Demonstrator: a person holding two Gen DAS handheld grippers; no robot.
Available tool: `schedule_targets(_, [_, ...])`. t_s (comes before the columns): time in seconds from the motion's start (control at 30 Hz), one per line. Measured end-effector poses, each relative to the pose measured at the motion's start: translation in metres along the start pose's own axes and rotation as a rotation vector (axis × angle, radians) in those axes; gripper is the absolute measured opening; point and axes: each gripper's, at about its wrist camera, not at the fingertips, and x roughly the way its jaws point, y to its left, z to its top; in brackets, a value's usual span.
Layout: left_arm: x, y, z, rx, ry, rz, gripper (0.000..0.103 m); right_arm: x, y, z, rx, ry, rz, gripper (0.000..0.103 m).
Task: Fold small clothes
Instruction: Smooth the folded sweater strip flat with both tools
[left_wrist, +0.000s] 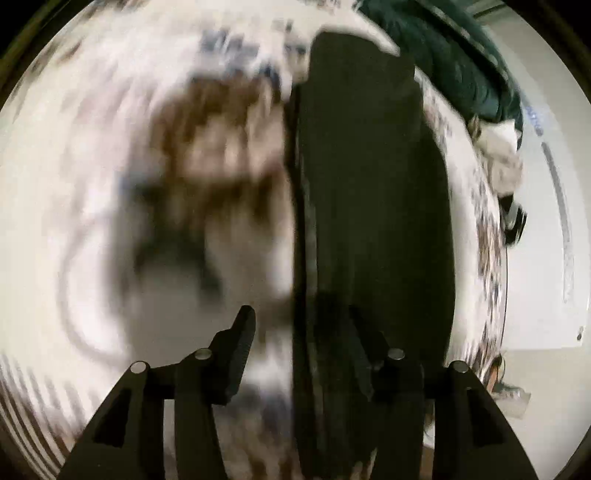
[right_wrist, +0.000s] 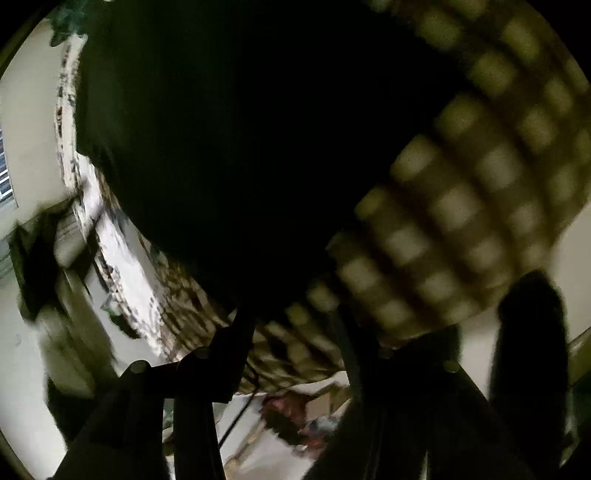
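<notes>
A black garment (left_wrist: 369, 206) lies as a long folded strip on a white patterned bed cover (left_wrist: 85, 192), which is blurred by motion. My left gripper (left_wrist: 299, 332) is open; its left finger (left_wrist: 240, 343) is over the cover and its right finger lies dark against the garment's near end. In the right wrist view the same black garment (right_wrist: 229, 155) fills the middle, very dark. My right gripper (right_wrist: 291, 328) looks open below the garment's edge, but the view is dim and blurred. A person's checked sleeve (right_wrist: 461, 206) reaches in from the right.
A dark green cloth (left_wrist: 454, 59) and a white bundle (left_wrist: 502, 147) lie at the bed's far right edge. The bed edge (left_wrist: 491, 258) borders a pale floor or wall. Clutter shows on the floor (right_wrist: 295, 417) below the right gripper.
</notes>
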Motion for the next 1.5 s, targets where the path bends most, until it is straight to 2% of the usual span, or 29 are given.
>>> schedule_targets(0.1, [0.013, -0.008, -0.06, -0.076, 0.069, -0.03, 0.046, -0.041, -0.006, 0.009, -0.036, -0.132, -0.063, 0.047])
schedule_targets(0.2, [0.028, -0.021, -0.101, -0.119, 0.092, -0.014, 0.046, -0.069, -0.009, 0.027, -0.058, -0.23, -0.107, 0.047])
schedule_targets(0.23, [0.036, -0.025, -0.112, -0.119, 0.095, 0.01, 0.046, -0.074, -0.008, 0.035, -0.074, -0.247, -0.116, 0.047])
schedule_targets(0.3, [0.041, -0.031, -0.124, -0.097, 0.049, 0.078, 0.043, -0.08, -0.003, 0.051, -0.126, -0.284, -0.14, 0.047])
schedule_targets(0.37, [0.037, -0.037, -0.13, -0.075, -0.037, 0.139, 0.01, -0.073, 0.003, 0.068, -0.198, -0.275, -0.179, 0.047])
schedule_targets(0.4, [0.033, -0.04, -0.131, -0.073, -0.066, 0.152, 0.005, -0.067, 0.007, 0.076, -0.24, -0.262, -0.194, 0.047])
schedule_targets(0.47, [0.021, -0.039, -0.135, -0.095, -0.112, 0.144, 0.004, -0.055, 0.012, 0.089, -0.305, -0.216, -0.206, 0.047])
schedule_targets(0.5, [0.013, -0.04, -0.137, -0.095, -0.134, 0.139, 0.004, -0.052, 0.013, 0.09, -0.334, -0.208, -0.21, 0.041])
schedule_targets(0.53, [0.003, -0.041, -0.138, -0.09, -0.153, 0.129, 0.004, -0.05, 0.017, 0.088, -0.377, -0.208, -0.216, 0.023])
schedule_targets(0.7, [-0.033, -0.041, -0.142, -0.078, -0.206, 0.119, 0.004, -0.056, 0.034, 0.07, -0.489, -0.237, -0.272, 0.008])
schedule_targets(0.8, [-0.03, -0.031, -0.136, -0.087, -0.208, 0.144, 0.004, -0.062, 0.037, 0.061, -0.516, -0.238, -0.26, 0.007])
schedule_targets(0.93, [0.013, -0.003, -0.144, -0.121, -0.111, 0.178, 0.005, -0.047, 0.036, 0.062, -0.533, -0.201, -0.298, 0.007])
schedule_targets(1.0, [0.015, 0.0, -0.145, -0.13, -0.099, 0.16, 0.005, -0.036, 0.036, 0.068, -0.522, -0.16, -0.29, 0.007])
schedule_targets(1.07, [0.006, -0.001, -0.144, -0.145, -0.1, 0.109, 0.009, -0.037, 0.034, 0.075, -0.514, -0.13, -0.272, 0.009])
schedule_targets(1.1, [-0.001, -0.002, -0.144, -0.156, -0.101, 0.097, 0.011, -0.041, 0.033, 0.078, -0.507, -0.113, -0.255, 0.014])
schedule_targets(1.17, [-0.014, -0.003, -0.143, -0.168, -0.131, 0.055, 0.033, -0.056, 0.026, 0.083, -0.491, -0.095, -0.194, 0.036])
schedule_targets(1.2, [-0.021, -0.003, -0.142, -0.173, -0.162, 0.041, 0.058, -0.062, 0.024, 0.083, -0.488, -0.102, -0.169, 0.053])
schedule_targets(1.23, [-0.023, -0.002, -0.141, -0.178, -0.179, 0.034, 0.072, -0.068, 0.021, 0.085, -0.494, -0.112, -0.144, 0.058])
schedule_targets(1.27, [-0.023, 0.0, -0.136, -0.187, -0.209, 0.006, 0.072, -0.07, 0.02, 0.087, -0.501, -0.115, -0.141, 0.059])
schedule_targets(1.33, [-0.013, 0.005, -0.128, -0.194, -0.217, -0.01, 0.072, -0.069, 0.018, 0.095, -0.508, -0.111, -0.128, 0.06])
schedule_targets(1.5, [0.032, 0.007, -0.108, -0.183, -0.158, 0.001, 0.072, -0.037, 0.019, 0.116, -0.509, -0.05, -0.069, 0.061])
